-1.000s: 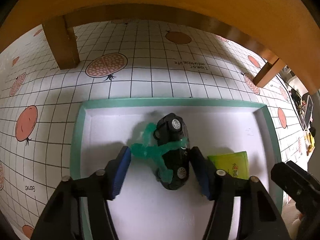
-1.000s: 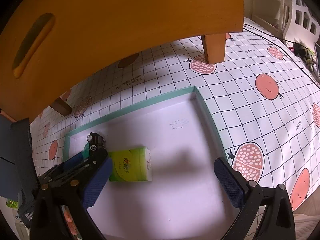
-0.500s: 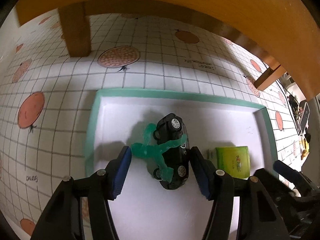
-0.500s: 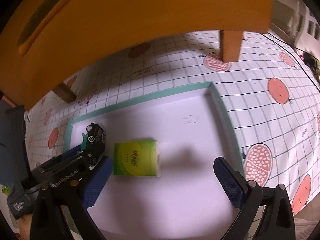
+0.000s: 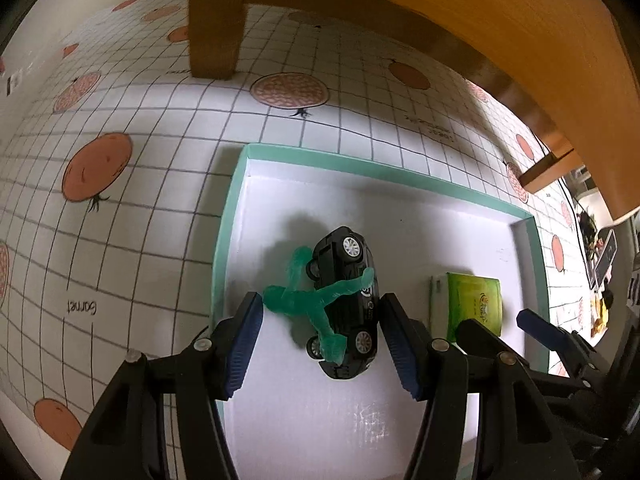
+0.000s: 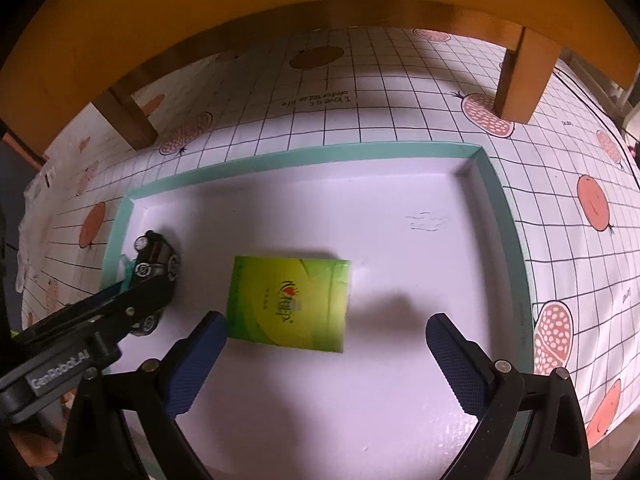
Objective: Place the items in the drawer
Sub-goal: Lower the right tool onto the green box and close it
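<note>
A shallow white drawer with a teal rim (image 5: 360, 162) (image 6: 304, 156) lies on the patterned cloth. My left gripper (image 5: 320, 300) is shut on a black toy car (image 5: 354, 280) with a translucent green figure (image 5: 304, 300) draped over it, at the drawer's left end. The left pad touches the figure and the right pad touches the car. In the right wrist view the car (image 6: 154, 258) shows partly under the left gripper's black frame (image 6: 80, 344). A green tissue pack (image 6: 288, 304) (image 5: 472, 300) lies flat on the drawer floor. My right gripper (image 6: 324, 324) (image 5: 508, 322) hangs open just behind it.
A wooden piece of furniture spans overhead, with legs (image 5: 216, 20) (image 6: 524, 76) standing on the grid-and-fruit tablecloth (image 5: 140, 100) beyond the drawer. The drawer's right half (image 6: 420, 240) holds nothing. Dark clutter (image 5: 600, 248) sits far off to the right.
The left gripper has carried the car and figure toward the drawer's left edge. The right gripper has swung so the tissue pack now lies nearly centred ahead of its fingers.
</note>
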The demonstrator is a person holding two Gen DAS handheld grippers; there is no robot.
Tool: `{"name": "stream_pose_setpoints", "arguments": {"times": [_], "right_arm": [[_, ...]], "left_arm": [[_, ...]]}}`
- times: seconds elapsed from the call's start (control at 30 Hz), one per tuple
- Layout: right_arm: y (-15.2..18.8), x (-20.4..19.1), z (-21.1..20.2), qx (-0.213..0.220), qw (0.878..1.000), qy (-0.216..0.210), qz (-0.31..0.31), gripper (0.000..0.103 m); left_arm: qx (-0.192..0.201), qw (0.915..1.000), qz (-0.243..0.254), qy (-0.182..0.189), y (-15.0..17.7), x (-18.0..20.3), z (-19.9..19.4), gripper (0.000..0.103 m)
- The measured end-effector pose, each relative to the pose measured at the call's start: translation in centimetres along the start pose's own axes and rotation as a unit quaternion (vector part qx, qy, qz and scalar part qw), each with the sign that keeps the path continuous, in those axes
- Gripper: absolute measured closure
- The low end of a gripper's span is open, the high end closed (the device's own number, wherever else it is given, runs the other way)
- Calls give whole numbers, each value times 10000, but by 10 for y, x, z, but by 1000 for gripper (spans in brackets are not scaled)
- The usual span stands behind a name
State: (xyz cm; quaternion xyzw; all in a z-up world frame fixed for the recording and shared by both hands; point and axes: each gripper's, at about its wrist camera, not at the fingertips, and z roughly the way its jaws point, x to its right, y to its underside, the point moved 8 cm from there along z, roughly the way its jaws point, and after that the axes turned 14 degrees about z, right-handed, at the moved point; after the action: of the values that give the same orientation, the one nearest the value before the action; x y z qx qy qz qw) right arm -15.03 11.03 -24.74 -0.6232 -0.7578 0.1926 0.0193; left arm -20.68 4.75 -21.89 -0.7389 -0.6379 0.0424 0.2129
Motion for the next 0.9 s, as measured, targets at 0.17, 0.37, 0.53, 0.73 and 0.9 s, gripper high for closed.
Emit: {"name": "stream_pose_setpoints", "arguments": {"times": [0.17, 0.37, 0.53, 0.73, 0.9], "right_arm": [[-4, -3, 0, 131, 9997, 69, -185, 2], [-7, -15, -9, 343, 9985, -93, -408, 2], [-2, -24, 0, 228, 9980, -114, -586, 6], [-2, -28, 11, 232, 9975, 68, -661, 15], [-1, -30, 13, 221, 9968, 128, -753, 21]], "left_arm": [[-14, 9985, -431, 325, 2, -6, -2, 41], [-4, 9989, -380, 284, 0, -3, -4, 41], [-7, 9990, -356, 259, 0, -7, -6, 41], [-30, 9989, -410, 245, -2, -7, -7, 41], [-107, 9990, -371, 223, 1, -4, -7, 41]]}}
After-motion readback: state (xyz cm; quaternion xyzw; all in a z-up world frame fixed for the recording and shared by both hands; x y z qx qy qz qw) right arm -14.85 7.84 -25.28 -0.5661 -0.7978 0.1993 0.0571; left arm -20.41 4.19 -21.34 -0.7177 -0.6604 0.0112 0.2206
